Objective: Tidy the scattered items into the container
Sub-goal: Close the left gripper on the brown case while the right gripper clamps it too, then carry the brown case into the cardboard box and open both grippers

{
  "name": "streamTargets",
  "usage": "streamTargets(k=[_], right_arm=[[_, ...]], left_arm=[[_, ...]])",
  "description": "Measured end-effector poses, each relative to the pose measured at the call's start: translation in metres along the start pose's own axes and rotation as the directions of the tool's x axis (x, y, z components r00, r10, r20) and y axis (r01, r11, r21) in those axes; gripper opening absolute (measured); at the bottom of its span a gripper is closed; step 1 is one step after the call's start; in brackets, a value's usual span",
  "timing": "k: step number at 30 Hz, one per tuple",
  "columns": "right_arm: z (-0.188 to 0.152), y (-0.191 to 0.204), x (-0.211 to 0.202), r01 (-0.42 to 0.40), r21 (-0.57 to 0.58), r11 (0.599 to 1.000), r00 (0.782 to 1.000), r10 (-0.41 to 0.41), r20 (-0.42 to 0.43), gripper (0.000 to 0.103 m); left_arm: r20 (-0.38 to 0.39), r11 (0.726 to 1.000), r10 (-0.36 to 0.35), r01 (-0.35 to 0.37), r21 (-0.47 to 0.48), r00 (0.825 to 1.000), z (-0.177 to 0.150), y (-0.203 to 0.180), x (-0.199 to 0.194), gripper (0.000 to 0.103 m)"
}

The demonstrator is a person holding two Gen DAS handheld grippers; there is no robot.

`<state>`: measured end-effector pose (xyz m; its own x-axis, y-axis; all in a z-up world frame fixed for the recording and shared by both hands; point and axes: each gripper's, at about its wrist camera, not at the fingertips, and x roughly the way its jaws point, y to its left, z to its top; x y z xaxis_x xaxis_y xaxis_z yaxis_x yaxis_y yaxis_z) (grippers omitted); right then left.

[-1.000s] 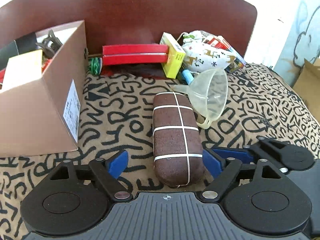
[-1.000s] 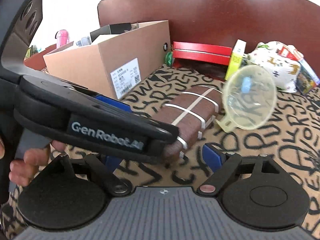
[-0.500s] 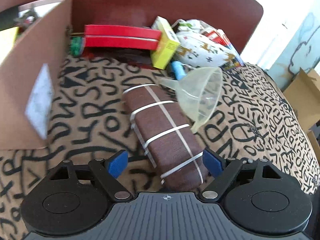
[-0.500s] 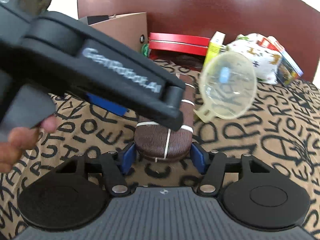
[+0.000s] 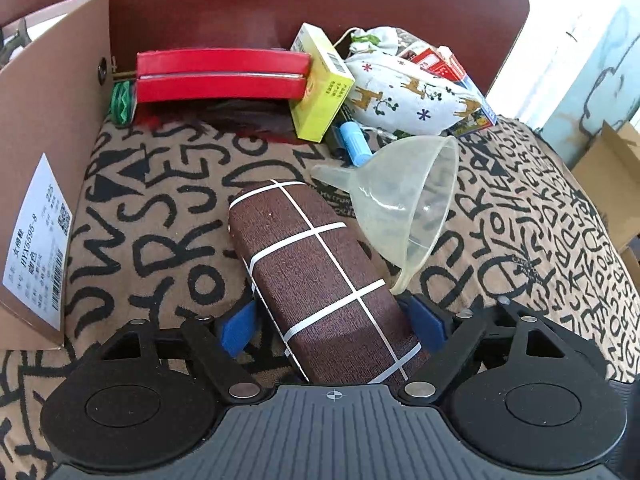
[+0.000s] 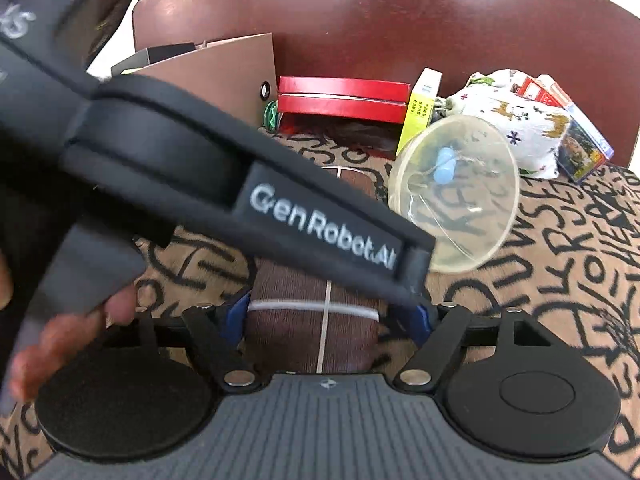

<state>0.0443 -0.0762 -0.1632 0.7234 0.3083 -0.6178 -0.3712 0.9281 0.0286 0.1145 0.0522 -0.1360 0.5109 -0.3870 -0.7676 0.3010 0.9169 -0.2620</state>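
A brown case with white grid lines (image 5: 320,272) lies on the patterned cloth (image 5: 160,216). Both grippers are at its near end. My left gripper (image 5: 332,324) has its blue pads against the case's sides. My right gripper (image 6: 324,320) is also shut on the case (image 6: 312,328), just below the left gripper's black body (image 6: 240,184), which crosses the right wrist view. A clear plastic funnel (image 5: 412,200) leans on the case's right side. The cardboard box (image 5: 44,152) stands at the left.
At the back against the dark red chair back (image 5: 280,0) lie a red case (image 5: 220,76), a yellow carton (image 5: 320,84), a reindeer-print pouch (image 5: 408,88), a blue tube (image 5: 354,140) and card boxes (image 5: 444,64). Another cardboard box (image 5: 608,176) stands far right.
Both grippers have closed in on the near end of the brown case. The right one shut first, then the left pads narrowed onto it. The case has turned slightly.
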Motion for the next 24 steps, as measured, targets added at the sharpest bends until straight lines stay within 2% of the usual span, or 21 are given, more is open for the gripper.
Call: streamTargets(k=[4,5,14,19,24], right_arm=[[0.001,0.0,0.001,0.001,-0.023,1.0,1.0,-0.001,-0.013,0.076],[0.001,0.0,-0.001,-0.013,-0.016,1.0,1.0,0.012,-0.02,0.067],[-0.009,0.019,-0.036,-0.006,-0.058,0.998,0.999,0.003,-0.042,0.067],[0.005,0.035,-0.061,0.01,-0.108,0.994,1.0,-0.008,0.021,0.067],[0.038,0.055,-0.083,0.033,-0.18,0.983,0.993,-0.011,0.121,0.067]], left_arm=[[0.011,1.0,-0.005,0.006,-0.016,1.0,-0.003,0.001,-0.002,0.082],[0.019,0.999,-0.008,0.009,-0.037,1.0,-0.004,0.003,-0.003,0.082],[0.044,0.989,-0.045,0.05,-0.137,0.998,-0.034,0.002,-0.038,0.08],[0.133,0.99,-0.036,0.054,-0.132,0.99,-0.035,0.0,-0.078,0.08],[0.253,0.99,-0.025,0.059,-0.127,0.967,-0.021,0.006,-0.127,0.08]])
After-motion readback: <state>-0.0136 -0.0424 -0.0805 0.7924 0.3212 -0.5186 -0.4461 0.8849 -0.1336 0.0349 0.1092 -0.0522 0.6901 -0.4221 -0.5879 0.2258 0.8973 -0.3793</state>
